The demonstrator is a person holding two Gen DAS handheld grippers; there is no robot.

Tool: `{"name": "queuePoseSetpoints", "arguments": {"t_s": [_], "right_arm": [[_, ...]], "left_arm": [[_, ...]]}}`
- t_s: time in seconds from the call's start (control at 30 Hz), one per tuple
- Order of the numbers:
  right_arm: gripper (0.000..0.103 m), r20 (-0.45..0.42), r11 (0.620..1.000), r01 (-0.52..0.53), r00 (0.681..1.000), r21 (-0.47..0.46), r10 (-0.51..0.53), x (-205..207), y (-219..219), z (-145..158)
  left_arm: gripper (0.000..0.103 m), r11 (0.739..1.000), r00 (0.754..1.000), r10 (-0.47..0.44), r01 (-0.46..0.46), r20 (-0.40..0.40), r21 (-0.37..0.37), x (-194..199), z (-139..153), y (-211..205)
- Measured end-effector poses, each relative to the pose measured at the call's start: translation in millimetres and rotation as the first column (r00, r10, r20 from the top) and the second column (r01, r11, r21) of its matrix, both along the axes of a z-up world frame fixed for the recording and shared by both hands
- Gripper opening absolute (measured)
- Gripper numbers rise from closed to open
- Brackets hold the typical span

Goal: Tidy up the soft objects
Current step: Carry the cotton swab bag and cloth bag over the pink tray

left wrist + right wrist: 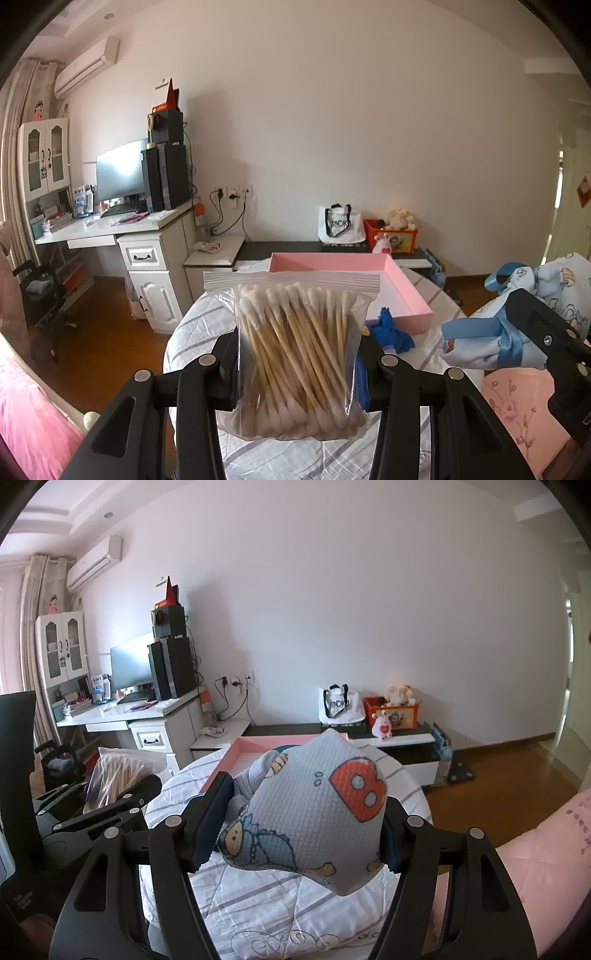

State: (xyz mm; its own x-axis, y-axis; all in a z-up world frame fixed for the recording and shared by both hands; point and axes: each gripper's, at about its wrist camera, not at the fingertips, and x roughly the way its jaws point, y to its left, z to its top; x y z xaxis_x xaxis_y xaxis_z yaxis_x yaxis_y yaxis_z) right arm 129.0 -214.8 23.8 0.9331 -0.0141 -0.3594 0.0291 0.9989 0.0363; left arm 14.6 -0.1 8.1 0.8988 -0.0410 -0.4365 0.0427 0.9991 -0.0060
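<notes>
My left gripper is shut on a clear zip bag of cotton swabs and holds it upright above the striped bed cover. The bag also shows in the right wrist view. My right gripper is shut on a light blue cartoon-print cloth bundle, which in the left wrist view is tied with a blue ribbon. An open pink tray lies on the bed beyond both grippers. A blue cloth piece lies beside the tray.
A white desk with a monitor and computer tower stands at the left. A low dark cabinet behind the bed carries a white tote bag and an orange toy box. Wooden floor lies at the right.
</notes>
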Motion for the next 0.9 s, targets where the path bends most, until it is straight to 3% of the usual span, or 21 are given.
{"name": "queuePoseSetpoints", "arguments": {"t_s": [0.2,0.4,0.6,0.9], "right_arm": [[0.066,0.019,1.000,-0.003,1.000,-0.007,0.003,-9,2,3],[0.066,0.018,1.000,-0.006,1.000,-0.009,0.006,-11,5,2],[0.066,0.013,1.000,-0.005,1.000,-0.007,0.005,-6,1,1],[0.066,0.006,1.000,-0.007,1.000,0.005,0.007,16,-4,-2]], "left_arm": [[0.042,1.000,1.000,0.008,-0.008,0.028,0.000,-30,-1,6],[0.042,1.000,1.000,0.009,-0.009,0.022,0.003,-36,-10,-1],[0.042,1.000,1.000,0.003,-0.003,0.015,0.008,-28,-10,-6],[0.042,1.000,1.000,0.009,-0.009,-0.003,0.013,16,-1,-7]]}}
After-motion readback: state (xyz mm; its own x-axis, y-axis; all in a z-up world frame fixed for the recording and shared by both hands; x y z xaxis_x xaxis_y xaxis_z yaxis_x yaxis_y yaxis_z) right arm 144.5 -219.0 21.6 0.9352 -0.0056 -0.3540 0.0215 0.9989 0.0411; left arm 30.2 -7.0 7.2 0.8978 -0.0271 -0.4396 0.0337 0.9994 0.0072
